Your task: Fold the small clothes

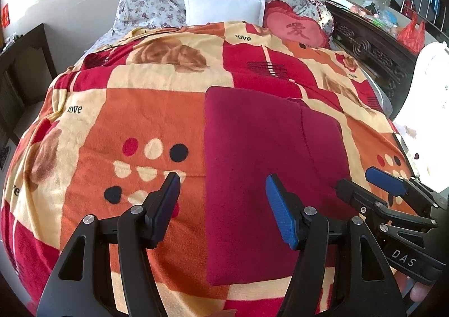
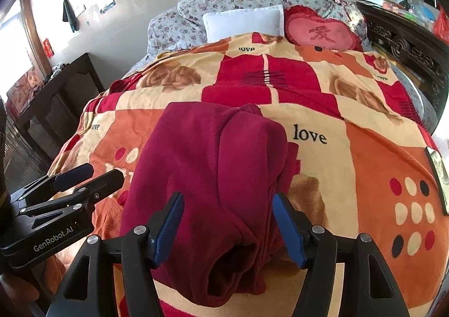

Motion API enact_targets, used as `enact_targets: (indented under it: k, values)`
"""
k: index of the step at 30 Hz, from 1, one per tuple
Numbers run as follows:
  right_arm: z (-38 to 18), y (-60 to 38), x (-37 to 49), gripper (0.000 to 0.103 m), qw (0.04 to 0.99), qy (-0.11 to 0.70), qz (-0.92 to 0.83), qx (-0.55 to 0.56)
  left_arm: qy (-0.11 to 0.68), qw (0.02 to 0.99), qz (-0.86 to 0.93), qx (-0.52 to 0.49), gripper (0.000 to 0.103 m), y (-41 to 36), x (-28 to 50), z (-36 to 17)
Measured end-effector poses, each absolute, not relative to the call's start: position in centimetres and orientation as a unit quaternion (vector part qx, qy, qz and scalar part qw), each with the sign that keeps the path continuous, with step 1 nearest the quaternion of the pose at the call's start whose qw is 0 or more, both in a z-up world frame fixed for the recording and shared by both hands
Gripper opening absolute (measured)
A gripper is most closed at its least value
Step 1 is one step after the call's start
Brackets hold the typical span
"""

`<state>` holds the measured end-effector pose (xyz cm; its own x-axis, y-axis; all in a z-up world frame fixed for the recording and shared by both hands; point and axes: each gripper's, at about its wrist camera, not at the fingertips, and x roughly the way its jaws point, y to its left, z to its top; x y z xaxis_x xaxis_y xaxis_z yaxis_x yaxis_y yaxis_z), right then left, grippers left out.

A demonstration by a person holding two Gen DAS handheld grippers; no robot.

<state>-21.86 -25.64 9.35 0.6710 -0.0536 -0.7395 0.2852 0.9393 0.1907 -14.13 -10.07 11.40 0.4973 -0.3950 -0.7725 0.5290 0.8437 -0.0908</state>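
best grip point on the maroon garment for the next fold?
Probably the near hem of the garment, where its layers bunch into a raised roll. Come from the near side, low along the blanket; the right gripper already straddles it, jaws open.

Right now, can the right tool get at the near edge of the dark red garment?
Probably yes. The right tool stands open, its blue pads straddling the near edge of the dark red garment without pressing it. Nothing lies between; the left tool sits off to the side.
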Motion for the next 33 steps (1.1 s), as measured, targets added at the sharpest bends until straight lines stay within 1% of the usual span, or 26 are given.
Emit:
enact_targets:
  k: [33]
  values:
    - [8.7,-25.44,-21.67,0.065,0.898,0.401,-0.091,0.156,0.427,0.861,-0.264,0.082,0.064,-9.69,-13.88,10.72]
